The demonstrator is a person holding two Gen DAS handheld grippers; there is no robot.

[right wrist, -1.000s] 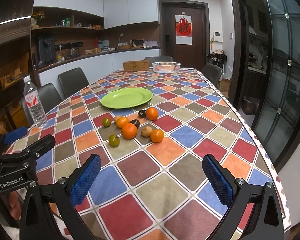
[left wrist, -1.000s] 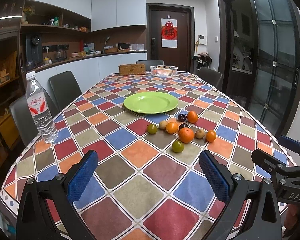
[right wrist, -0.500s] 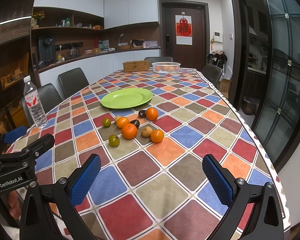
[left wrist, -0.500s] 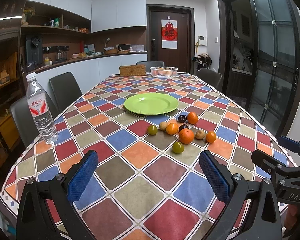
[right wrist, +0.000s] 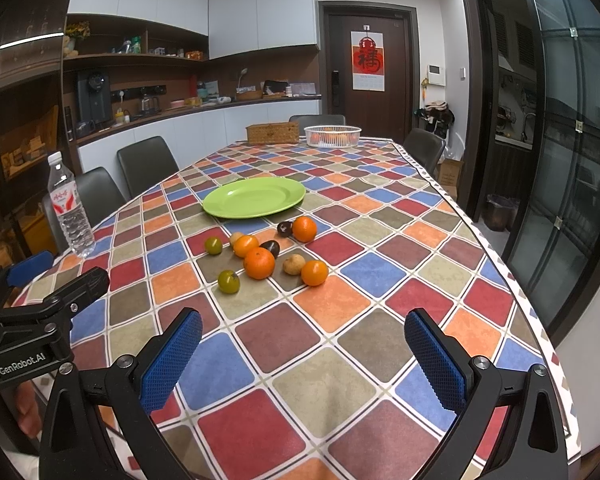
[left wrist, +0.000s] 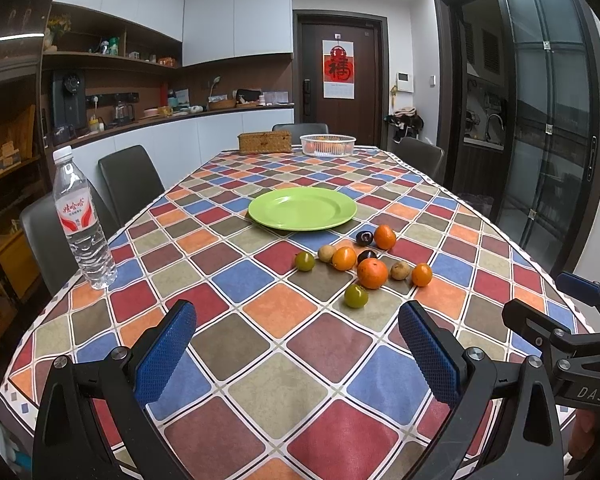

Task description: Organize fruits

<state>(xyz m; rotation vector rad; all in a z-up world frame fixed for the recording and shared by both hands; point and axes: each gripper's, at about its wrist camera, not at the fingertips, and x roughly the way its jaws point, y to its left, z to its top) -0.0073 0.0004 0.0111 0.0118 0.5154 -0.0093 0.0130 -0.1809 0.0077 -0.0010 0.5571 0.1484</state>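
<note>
Both grippers are hovering low over the near end of the table, the left gripper (left wrist: 296, 344) and the right gripper (right wrist: 302, 350) each holding its jaws spread wide with nothing between the blue pads (left wrist: 166, 350). Nothing is being gripped, and the fruits are lying well ahead of both tools in a loose cluster just in front of the green plate (left wrist: 302, 209), which is sitting bare in the middle of the checked tablecloth (left wrist: 268, 344). Judging from the task, no piece is sorted yet. What is looking risky is the roundness: the large orange (left wrist: 372, 273), the smaller orange (left wrist: 421, 274) and the green fruit (left wrist: 355, 296) are all smooth spheres resting on a slick, glossy cloth, so a pad closing off-centre is likely to be squirting one sideways into its neighbours and sending several rolling toward the table edge. The dark plums (left wrist: 366, 256) are sitting nearly touching the oranges, so wide jaws are liable to be catching two at once. The small brown fruit (left wrist: 400, 270), rough-skinned and matte, is looking easier to hold, while the soft plums are likely bruising under a hard squeeze. The plate's shallow rim is offering little to stop a dropped fruit. A water bottle (left wrist: 82, 216), clear ribbed plastic, is standing upright well to the left.
</note>
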